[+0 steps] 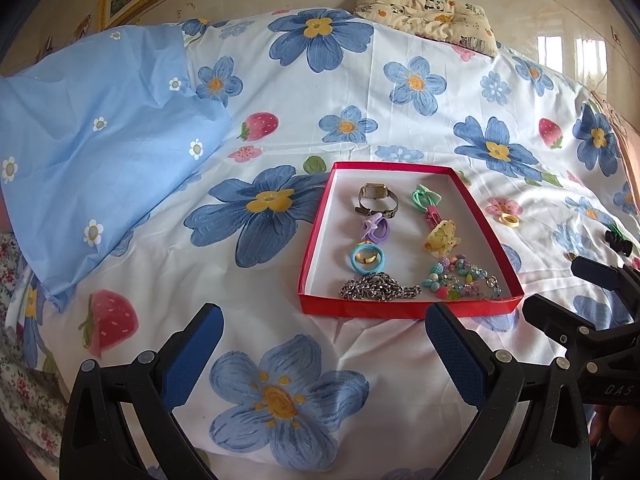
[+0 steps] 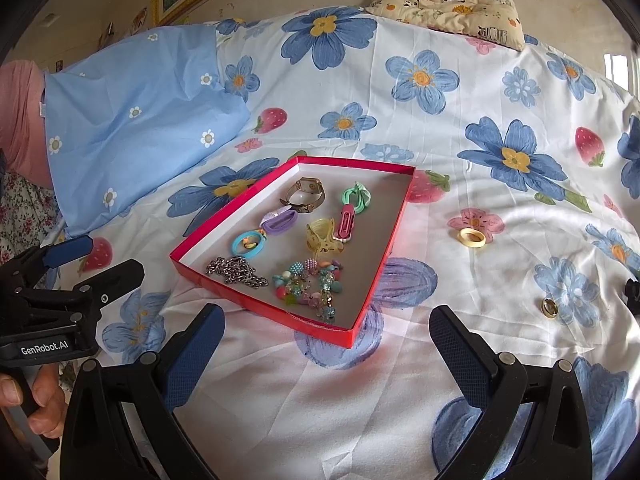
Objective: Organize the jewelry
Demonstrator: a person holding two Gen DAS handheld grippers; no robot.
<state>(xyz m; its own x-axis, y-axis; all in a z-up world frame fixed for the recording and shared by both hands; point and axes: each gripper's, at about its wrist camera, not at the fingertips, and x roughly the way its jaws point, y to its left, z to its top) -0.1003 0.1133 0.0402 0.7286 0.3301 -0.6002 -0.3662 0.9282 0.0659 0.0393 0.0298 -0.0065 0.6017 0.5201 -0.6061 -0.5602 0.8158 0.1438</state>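
Observation:
A red box (image 1: 320,236) (image 2: 224,222) with a white inside lies on the flowered bedsheet. It holds a watch (image 1: 376,198) (image 2: 303,195), a silver chain (image 1: 378,287) (image 2: 236,271), a beaded bracelet (image 1: 464,278) (image 2: 310,284), a yellow claw clip (image 1: 442,236) (image 2: 322,238), rings and hair clips. Loose on the sheet to the right lie a cream ring (image 1: 509,221) (image 2: 472,237), a small gold piece (image 2: 550,307) and a black clip (image 1: 618,240). My left gripper (image 1: 324,328) is open and empty just before the box. My right gripper (image 2: 326,330) is open and empty at the box's near corner.
A light blue pillowcase (image 1: 100,140) lies at the left. A patterned cushion (image 1: 428,12) sits at the far edge against the wall. The right gripper's body (image 1: 592,320) shows in the left view, and the left gripper's body (image 2: 48,304) in the right view.

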